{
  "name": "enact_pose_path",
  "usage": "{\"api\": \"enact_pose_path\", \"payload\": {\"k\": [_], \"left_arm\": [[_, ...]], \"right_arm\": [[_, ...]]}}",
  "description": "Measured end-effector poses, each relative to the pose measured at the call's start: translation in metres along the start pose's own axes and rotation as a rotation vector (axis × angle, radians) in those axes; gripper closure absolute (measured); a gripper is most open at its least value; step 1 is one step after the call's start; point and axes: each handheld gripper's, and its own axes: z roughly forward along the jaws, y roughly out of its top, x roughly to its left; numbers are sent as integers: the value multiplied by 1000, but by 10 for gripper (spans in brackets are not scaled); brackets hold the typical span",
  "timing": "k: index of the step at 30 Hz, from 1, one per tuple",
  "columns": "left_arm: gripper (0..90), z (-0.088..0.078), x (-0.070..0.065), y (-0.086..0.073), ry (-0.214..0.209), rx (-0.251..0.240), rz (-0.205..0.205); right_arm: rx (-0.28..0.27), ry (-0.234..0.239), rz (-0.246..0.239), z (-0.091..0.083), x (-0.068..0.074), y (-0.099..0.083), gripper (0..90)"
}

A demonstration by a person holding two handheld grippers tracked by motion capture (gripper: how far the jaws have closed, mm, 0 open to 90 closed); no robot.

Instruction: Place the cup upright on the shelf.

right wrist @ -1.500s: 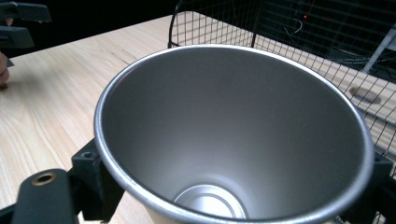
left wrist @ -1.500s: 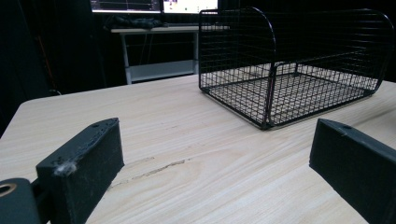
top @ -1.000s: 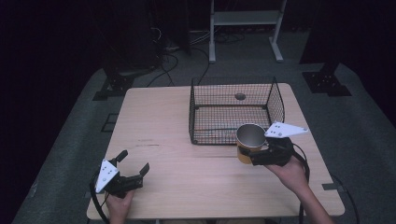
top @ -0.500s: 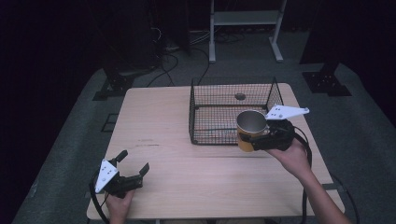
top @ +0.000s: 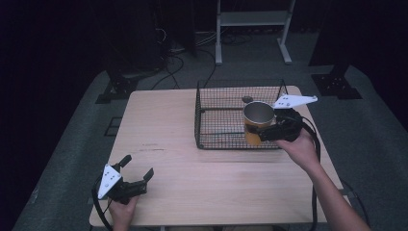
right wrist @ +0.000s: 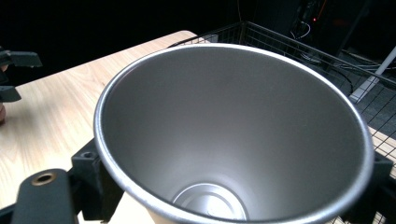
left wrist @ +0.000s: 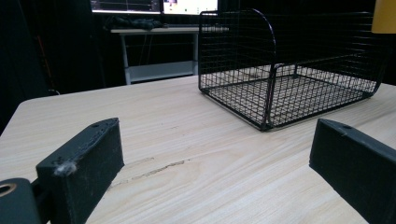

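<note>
Right of centre in the high view, the right tongs [top: 267, 133] grip the metal cup [top: 257, 120] above the wire basket [top: 216, 118]; next, probably lowering it inside; left tongs [top: 137, 176] gape empty, lower left.

Dim overall, with light falling from above onto the pale wooden surface [top: 211, 178]; black surroundings beyond the grey floor [top: 380, 144], detail lost in the dark; soft, faint shadows under the wire basket [top: 231, 120]; slightly grainy and soft in the high view; brighter and warmer in the left gripper view, wood grain sharp mid-frame, 2 black jaws blurred up close at the bottom; glowing screens [left wrist: 154, 5] overexposed at the top edge; smooth sheen without harsh glare inside the metal cup [right wrist: 233, 135] in the right gripper view, rim stretched wide by lens distortion, background dark and soft.
</note>
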Motion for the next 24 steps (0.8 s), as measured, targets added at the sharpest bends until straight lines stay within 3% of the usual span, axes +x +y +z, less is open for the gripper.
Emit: {"api": "enact_pose_path", "payload": {"k": [24], "left_arm": [[22, 0, 1, 0, 0, -3, -8]], "right_arm": [[28, -7, -11, 28, -31, 27, 137]]}}
